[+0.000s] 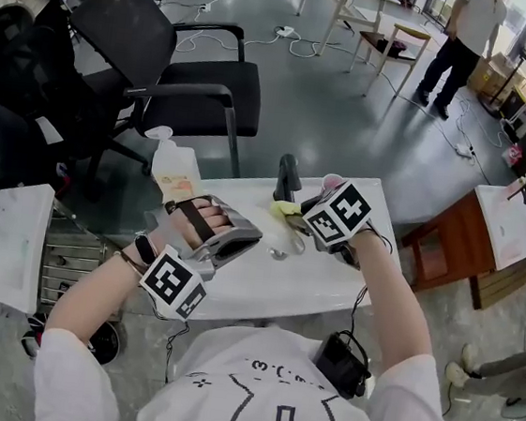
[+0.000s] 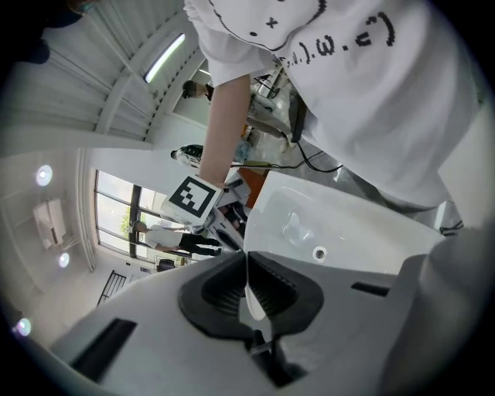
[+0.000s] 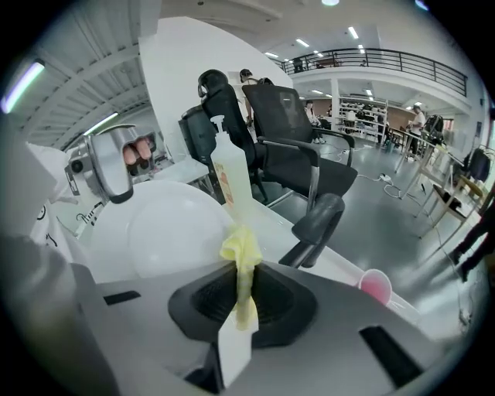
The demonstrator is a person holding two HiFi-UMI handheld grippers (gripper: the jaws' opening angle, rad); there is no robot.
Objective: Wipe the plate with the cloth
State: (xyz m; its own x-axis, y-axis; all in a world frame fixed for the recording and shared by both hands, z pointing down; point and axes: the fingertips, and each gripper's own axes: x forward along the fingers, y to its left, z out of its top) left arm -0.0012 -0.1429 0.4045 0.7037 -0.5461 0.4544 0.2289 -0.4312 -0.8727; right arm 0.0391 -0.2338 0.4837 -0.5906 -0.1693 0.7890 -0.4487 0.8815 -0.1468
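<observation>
My left gripper [image 2: 249, 288] is closed on the rim of the white plate [image 3: 174, 232], holding it tilted over the white table [image 1: 235, 287], while my right gripper [image 3: 240, 298] is clamped on the bunched yellow cloth [image 3: 238, 259], positioned just beside the plate's face.

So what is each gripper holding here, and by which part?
The left gripper clamps the white plate by its rim; the right gripper pinches the yellow cloth just behind a bunched tuft.

Glossy plate [image 3: 174, 232], soft cloth [image 3: 241, 259]
Plate smooth, shiny white; cloth crumpled yellow fabric; table [image 1: 264, 285] glossy white.
</observation>
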